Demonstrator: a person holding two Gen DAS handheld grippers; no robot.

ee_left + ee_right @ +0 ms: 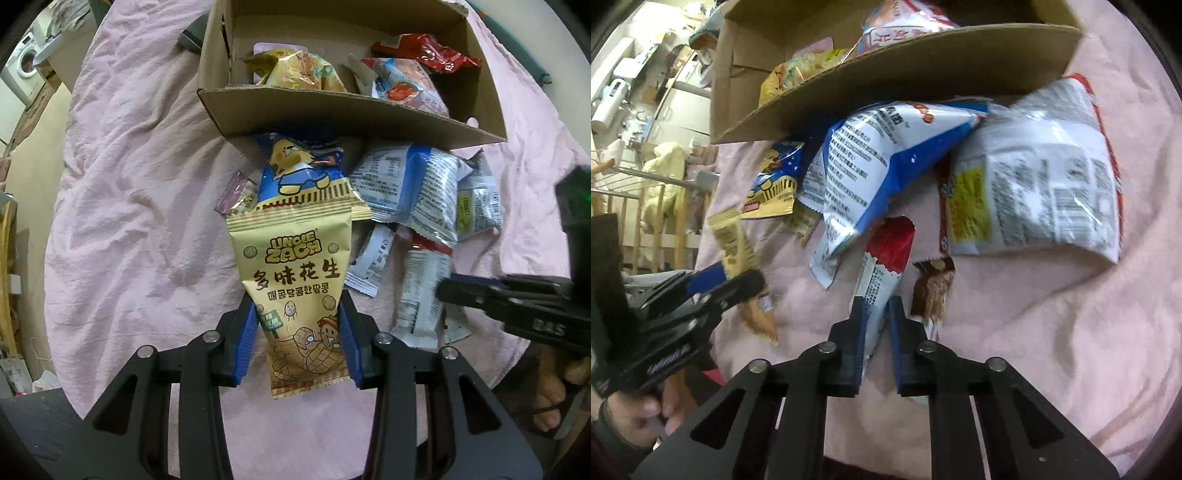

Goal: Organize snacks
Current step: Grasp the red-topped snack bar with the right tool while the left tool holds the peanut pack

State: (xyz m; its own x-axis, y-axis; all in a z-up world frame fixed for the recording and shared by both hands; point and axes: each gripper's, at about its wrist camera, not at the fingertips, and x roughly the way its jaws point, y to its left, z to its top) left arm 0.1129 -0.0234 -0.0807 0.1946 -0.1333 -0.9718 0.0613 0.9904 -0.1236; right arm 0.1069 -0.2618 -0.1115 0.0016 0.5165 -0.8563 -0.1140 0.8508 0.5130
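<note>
My left gripper (299, 317) is shut on a tan Uncle Zach peanut packet (295, 277) and holds it above the pink cloth, in front of the cardboard box (343, 110). It also shows in the right wrist view (738, 251). My right gripper (877, 306) is shut on the lower end of a red-and-white snack stick (886, 258) in the pile. A blue cartoon packet (303, 166), a blue-and-white bag (871, 158) and a silver bag (1041, 177) lie by the box. Several snacks sit inside the box (402, 85).
A small brown packet (932, 288) lies just right of my right gripper. The pink cloth (140, 184) covers the surface. A washing machine (26, 62) and cluttered shelves stand beyond the left edge. A foot in a sandal (557, 398) is at lower right.
</note>
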